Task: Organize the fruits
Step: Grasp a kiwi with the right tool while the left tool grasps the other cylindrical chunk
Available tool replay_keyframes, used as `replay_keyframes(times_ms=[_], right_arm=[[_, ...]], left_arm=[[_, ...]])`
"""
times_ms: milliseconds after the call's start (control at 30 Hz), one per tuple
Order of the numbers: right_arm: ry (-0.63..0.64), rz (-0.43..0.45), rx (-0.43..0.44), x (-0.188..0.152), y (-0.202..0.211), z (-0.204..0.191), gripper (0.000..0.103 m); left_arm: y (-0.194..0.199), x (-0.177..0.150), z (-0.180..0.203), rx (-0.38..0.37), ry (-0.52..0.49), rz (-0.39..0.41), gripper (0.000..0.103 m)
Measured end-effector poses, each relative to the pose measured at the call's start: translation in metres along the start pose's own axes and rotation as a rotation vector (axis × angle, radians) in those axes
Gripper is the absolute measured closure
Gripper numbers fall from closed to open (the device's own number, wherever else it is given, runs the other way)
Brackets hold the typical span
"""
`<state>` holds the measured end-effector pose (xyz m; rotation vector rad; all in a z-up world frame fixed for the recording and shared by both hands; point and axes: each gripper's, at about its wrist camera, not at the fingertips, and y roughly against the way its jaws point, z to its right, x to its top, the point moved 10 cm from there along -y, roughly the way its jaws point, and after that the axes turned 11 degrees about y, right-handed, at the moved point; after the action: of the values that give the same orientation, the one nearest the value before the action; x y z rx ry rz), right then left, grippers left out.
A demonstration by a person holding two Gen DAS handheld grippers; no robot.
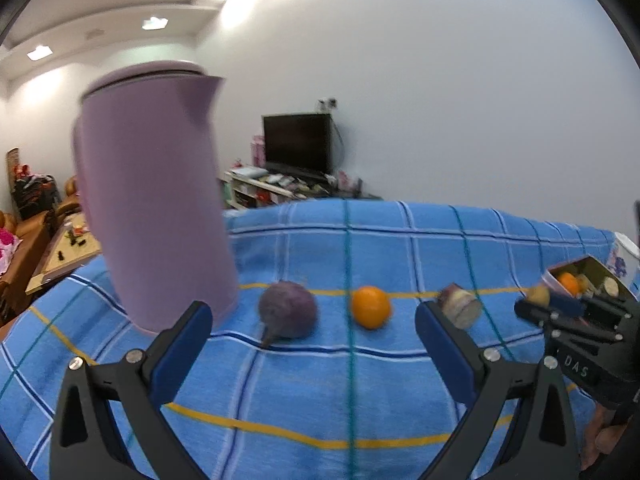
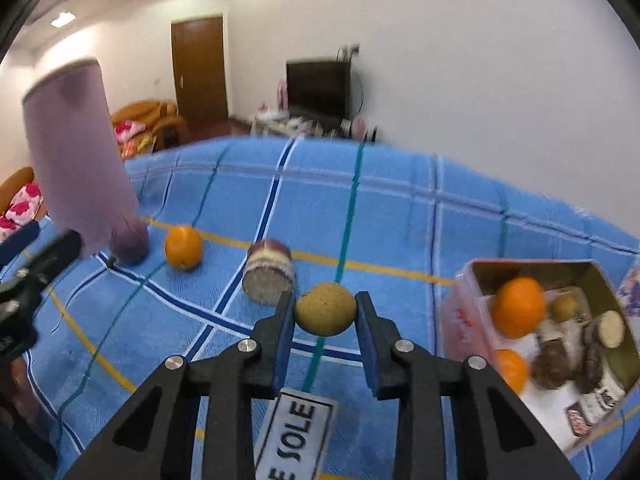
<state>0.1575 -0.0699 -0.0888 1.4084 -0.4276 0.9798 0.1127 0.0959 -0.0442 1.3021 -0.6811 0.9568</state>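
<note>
My right gripper (image 2: 325, 309) is shut on a yellow-brown round fruit (image 2: 325, 309) and holds it above the blue checked cloth (image 2: 400, 220), left of an open tin box (image 2: 592, 276) holding oranges and other fruit. On the cloth lie a cut purple-skinned piece (image 2: 269, 272), an orange (image 2: 183, 247) and a dark purple fruit (image 2: 130, 240). My left gripper (image 1: 314, 326) is open and empty, facing the purple fruit (image 1: 288, 310) and the orange (image 1: 371, 306). The right gripper (image 1: 548, 304) shows at the right of the left wrist view.
A tall lilac jug (image 1: 156, 208) stands on the cloth at the left, close to the purple fruit. The tin box (image 1: 580, 280) sits near the cloth's right edge. Behind the table are a TV (image 1: 298, 142), a cluttered low shelf and a sofa.
</note>
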Motion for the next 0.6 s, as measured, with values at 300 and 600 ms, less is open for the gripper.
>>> replay_keyframes(times_ms=[300,600], right_arm=[[-0.024,0.154,-0.137,0.014,0.04,0.032,0.071],[-0.065,0.161,-0.213,0.013,0.051,0.068,0.071]], left_arm=[[-0.027,0.008,0.085,-0.047,-0.086,-0.082,0.002],[-0.076,-0.025,0.116,-0.015,-0.044,-0.23,0.014]])
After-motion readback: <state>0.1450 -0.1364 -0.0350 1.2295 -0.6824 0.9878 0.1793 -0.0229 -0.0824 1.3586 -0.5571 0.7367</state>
